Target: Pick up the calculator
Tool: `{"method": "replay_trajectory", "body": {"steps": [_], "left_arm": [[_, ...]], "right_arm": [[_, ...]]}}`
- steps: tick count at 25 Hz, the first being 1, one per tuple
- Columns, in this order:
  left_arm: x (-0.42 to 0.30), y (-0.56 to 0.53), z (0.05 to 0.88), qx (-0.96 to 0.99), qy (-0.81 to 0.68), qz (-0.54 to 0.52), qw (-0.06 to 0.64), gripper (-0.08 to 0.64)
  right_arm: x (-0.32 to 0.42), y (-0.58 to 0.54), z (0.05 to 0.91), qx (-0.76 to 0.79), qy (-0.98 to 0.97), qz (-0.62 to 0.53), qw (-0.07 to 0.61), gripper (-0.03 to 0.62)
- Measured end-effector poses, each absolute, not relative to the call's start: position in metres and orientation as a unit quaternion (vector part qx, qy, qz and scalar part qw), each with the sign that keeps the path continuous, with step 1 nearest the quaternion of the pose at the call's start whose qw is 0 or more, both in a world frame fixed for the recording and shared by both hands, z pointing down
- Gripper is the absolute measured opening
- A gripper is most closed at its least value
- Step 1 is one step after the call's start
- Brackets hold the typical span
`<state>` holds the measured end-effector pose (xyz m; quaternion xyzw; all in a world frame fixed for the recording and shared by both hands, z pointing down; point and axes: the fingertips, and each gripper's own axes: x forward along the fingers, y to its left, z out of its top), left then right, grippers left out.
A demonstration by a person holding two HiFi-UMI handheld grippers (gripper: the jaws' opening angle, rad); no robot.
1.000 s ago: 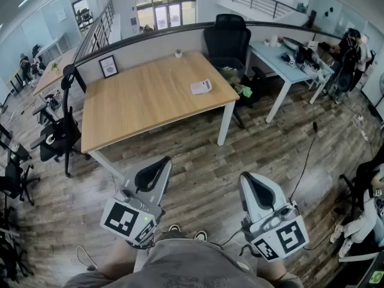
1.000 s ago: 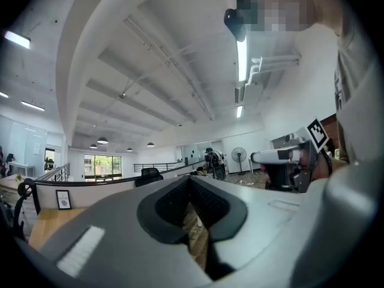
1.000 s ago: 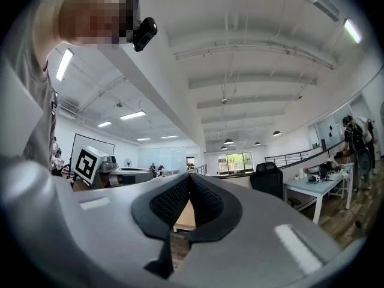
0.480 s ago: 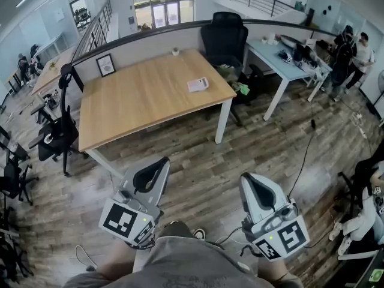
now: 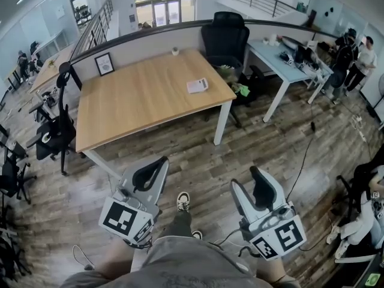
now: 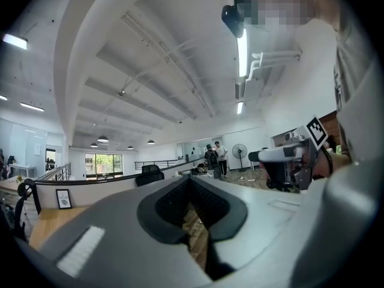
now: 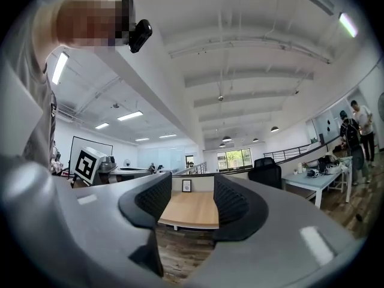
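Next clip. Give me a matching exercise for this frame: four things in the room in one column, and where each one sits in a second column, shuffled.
Things
1. calculator
2. framed picture
3. black office chair
4. pale blue desk

Places
a. stands against the partition, at the far left of the wooden table
b. stands apart, to the right of the wooden table
c. lies on the wooden table near its right edge
d. on the floor behind the wooden table's far right corner

Pairs: 1-c, 2-a, 3-d, 4-b
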<state>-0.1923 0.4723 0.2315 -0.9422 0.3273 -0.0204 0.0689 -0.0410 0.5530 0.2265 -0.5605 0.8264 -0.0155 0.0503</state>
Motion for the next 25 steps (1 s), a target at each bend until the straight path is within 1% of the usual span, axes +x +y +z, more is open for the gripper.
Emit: {"method": "replay_trajectory", "body": {"steps": [11,25], "left_arm": [[-0.170,0.397,0.239,-0.945,0.321,-0.032,0.063,0.002],[-0.162,0.240,0.246,-0.951,0.302,-0.052,0.047,0.002]], "right_arm": [[-0.013,0.480,0.238,-0.574,0.817,-0.035,0.042,0.202],[-0.004,0.318,0.251,-0.594,0.800,-0.079,0.022,0.202]]}}
